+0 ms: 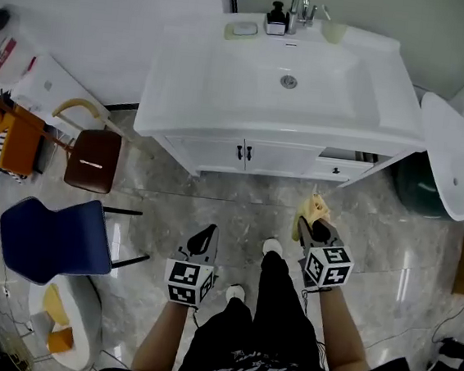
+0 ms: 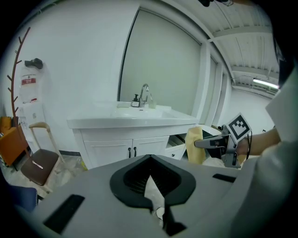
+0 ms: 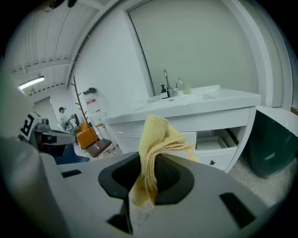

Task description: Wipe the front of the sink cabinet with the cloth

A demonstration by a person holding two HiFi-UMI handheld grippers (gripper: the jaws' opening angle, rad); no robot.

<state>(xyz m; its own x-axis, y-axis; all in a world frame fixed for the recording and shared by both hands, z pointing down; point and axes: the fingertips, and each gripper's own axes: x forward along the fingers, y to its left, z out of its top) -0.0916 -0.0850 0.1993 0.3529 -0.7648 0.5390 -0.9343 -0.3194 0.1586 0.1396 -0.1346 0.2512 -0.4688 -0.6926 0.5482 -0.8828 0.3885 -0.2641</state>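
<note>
Two handheld grippers are hovering above the grey marble floor (image 1: 215, 194), facing the white sink cabinet (image 1: 211, 150). The right gripper (image 1: 315, 223) is pinching a crumpled yellow cloth (image 1: 313, 207), held clear of the cabinet front. The left gripper (image 1: 207, 234) is keeping its jaws pressed together on nothing. One cabinet drawer (image 3: 212, 140) is standing open.

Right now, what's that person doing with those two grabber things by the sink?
A person stands facing the white sink cabinet with a gripper in each hand. The right gripper is shut on a yellow cloth, held in the air short of the cabinet front, so no wiping is happening yet. The left gripper is shut and empty, held beside it. One drawer on the cabinet's right side is pulled open.
</note>
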